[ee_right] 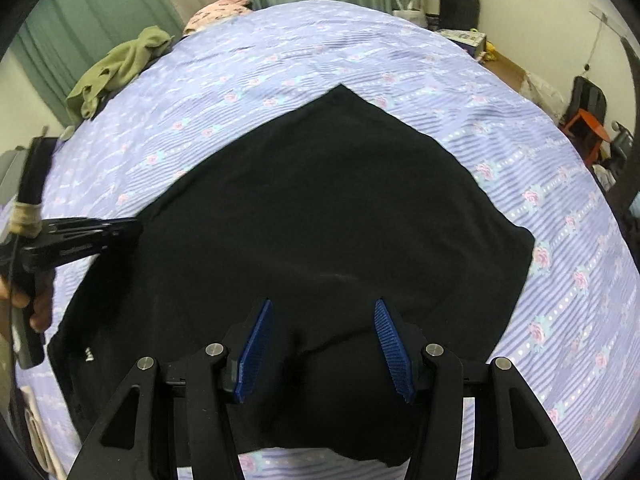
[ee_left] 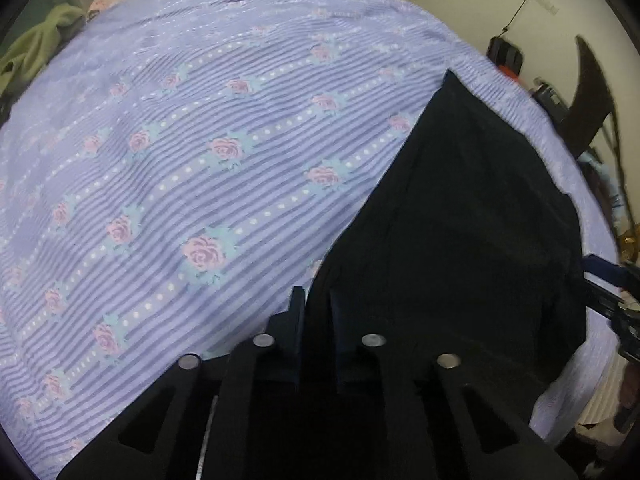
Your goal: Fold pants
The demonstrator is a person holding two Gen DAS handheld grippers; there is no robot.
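Since the black pants point(ee_right: 320, 208) lay in one wide, flat shape on the bed point(ee_right: 560, 216), they looked folded over at least once already, though I could not count the layers. They were not yet a small neat stack, so more folding seemed to be left.

Closest to the right camera, the right hand-held gripper point(ee_right: 324, 350) pointed down at the near edge of the pants. Its two blue pads point(ee_right: 256, 350) stood about half open, with a soft bump of black cloth lying between them. The pads did not seem to press on the cloth, so it held nothing.

A bit further off, at the left edge of the pants, the left hand-held gripper point(ee_right: 134, 229) reached in from the side. In its own camera its jaws were nearly shut, with the dark edge of the pants rising between them. It looked like it was pinching that edge, but everything there was black, so I was not fully sure.

Past both tools, the pants spread away to a pointed corner near the middle of the bed. Far behind, a green cloth point(ee_right: 116, 70) and a pink cloth point(ee_right: 218, 10) sat at the far end of the bed.
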